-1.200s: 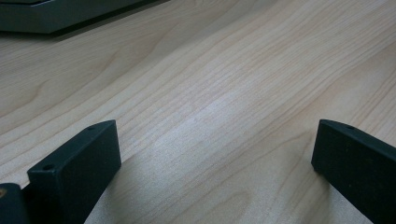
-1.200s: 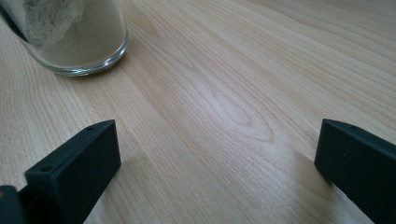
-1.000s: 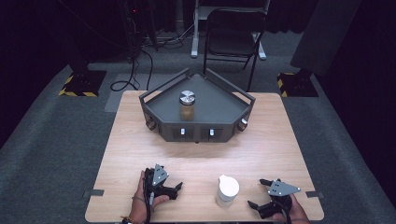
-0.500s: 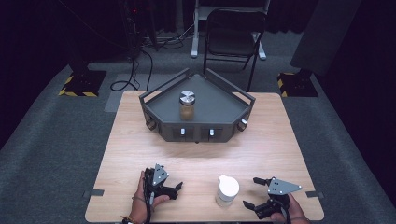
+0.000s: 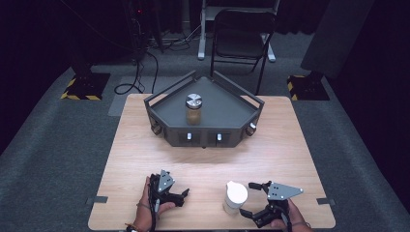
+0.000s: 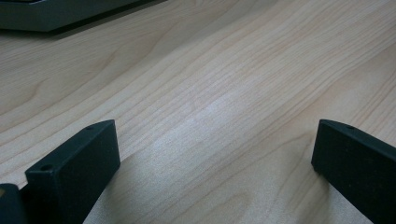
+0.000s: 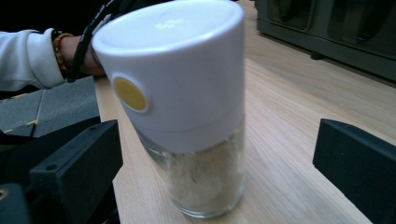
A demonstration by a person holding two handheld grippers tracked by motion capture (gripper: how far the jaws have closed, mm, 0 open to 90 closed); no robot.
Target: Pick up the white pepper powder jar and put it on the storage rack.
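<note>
A glass shaker (image 5: 235, 195) with a white cap and pale powder inside stands near the table's front edge. My right gripper (image 5: 247, 199) is open just to its right, one jaw on each side of it. In the right gripper view the shaker (image 7: 187, 102) rises close up between the wide-apart jaws of the gripper (image 7: 215, 140), with gaps on both sides and a yellow dot on its cap. Left of the shaker, my left gripper (image 5: 183, 195) rests low on the table, open. Its own view shows this gripper (image 6: 215, 154) with bare wood between the jaws.
A dark grey angular tray (image 5: 227, 108) sits at the back middle of the wooden table (image 5: 270, 145). A small jar (image 5: 193, 108) with a metal lid stands in it. A folding chair (image 5: 241, 34) is behind the table. A white sleeve (image 7: 28, 56) appears beyond the shaker.
My right gripper has slid a little to the left, closing in around the shaker. The left gripper and the shaker have stayed in place.
</note>
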